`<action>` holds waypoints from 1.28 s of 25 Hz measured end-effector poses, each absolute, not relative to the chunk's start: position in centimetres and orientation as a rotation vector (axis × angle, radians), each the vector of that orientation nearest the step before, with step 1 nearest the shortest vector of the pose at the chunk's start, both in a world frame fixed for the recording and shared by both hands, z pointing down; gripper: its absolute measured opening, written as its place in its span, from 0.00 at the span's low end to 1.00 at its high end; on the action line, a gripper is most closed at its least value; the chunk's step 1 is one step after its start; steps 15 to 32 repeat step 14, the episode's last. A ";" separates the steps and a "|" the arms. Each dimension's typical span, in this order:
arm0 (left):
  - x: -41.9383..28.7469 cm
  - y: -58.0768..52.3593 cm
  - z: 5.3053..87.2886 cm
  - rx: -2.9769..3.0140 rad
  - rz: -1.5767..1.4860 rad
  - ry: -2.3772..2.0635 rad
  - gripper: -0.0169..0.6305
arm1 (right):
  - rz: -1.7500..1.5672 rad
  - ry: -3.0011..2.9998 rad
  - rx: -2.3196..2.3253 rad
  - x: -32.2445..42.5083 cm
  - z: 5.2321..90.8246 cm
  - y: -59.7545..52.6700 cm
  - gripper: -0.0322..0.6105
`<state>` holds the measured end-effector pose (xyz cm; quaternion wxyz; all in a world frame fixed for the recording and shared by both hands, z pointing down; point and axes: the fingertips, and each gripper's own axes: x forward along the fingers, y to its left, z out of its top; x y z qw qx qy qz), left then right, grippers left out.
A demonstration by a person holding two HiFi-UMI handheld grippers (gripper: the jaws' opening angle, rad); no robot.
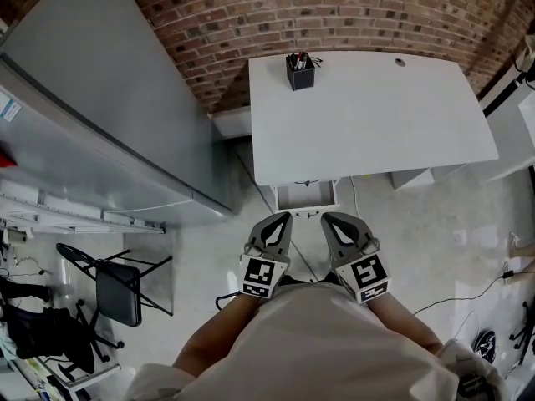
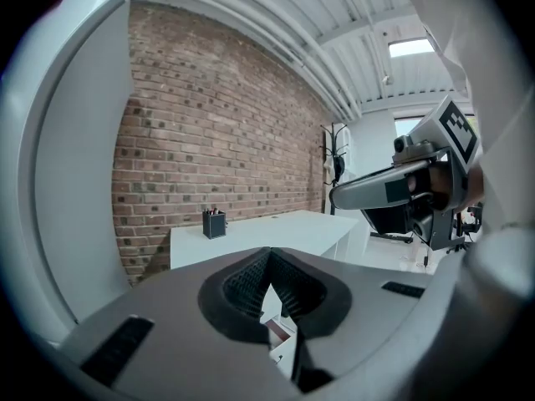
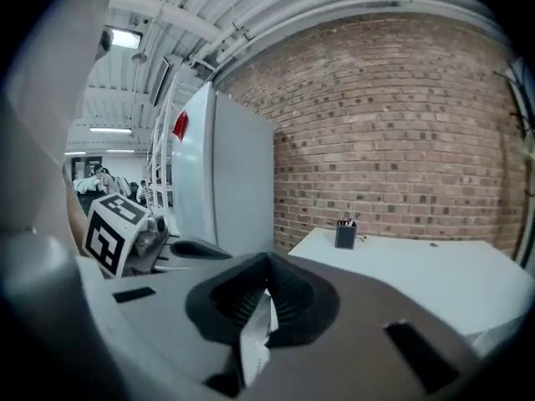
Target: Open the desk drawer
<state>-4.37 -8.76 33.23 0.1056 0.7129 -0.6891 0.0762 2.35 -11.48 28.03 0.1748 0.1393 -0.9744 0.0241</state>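
Grey metal cabinet (image 1: 109, 98) fills pretty much the whole left side of the head view. A black folding chair (image 1: 117, 286) stands on the pale floor (image 1: 209, 249) below it, with some office clutter in the bottom-left corner that's too small to make out.

Moving in, the left gripper (image 1: 282, 218) is held out low in front of the person, just short of the desk. Its jaws are pressed together with the tips meeting and nothing pinched between them, and its own view shows that clearly.

Between the two grippers, just past their tips, is the desk drawer (image 1: 307, 195). It's a small white one poking out a bit from under the front edge of the white desk (image 1: 368, 124), so you can look down into it. Neither gripper is touching it.

The right gripper (image 1: 328, 219) sits alongside the left one, close but apart. It's angled in slightly, so the two tips lean toward each other. Same deal here: jaws closed on themselves and empty.

Up on the desk, a black pen holder (image 1: 300, 71) stands near the back-left corner, close to the brick wall (image 1: 334, 15). Further right, a thin dark cable (image 1: 468, 295) trails across the floor.
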 end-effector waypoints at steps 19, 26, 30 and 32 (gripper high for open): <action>-3.7 -9.5 33.1 2.110 0.215 -2.031 0.03 | 0.042 -2.759 0.399 3.1 28.0 -11.8 0.07; -3.7 -9.5 33.1 2.110 0.215 -2.031 0.03 | 0.042 -2.759 0.399 3.1 28.0 -11.8 0.07; -3.7 -9.5 33.1 2.110 0.215 -2.031 0.03 | 0.042 -2.759 0.399 3.1 28.0 -11.8 0.07; -3.7 -9.5 33.1 2.110 0.215 -2.031 0.03 | 0.042 -2.759 0.399 3.1 28.0 -11.8 0.07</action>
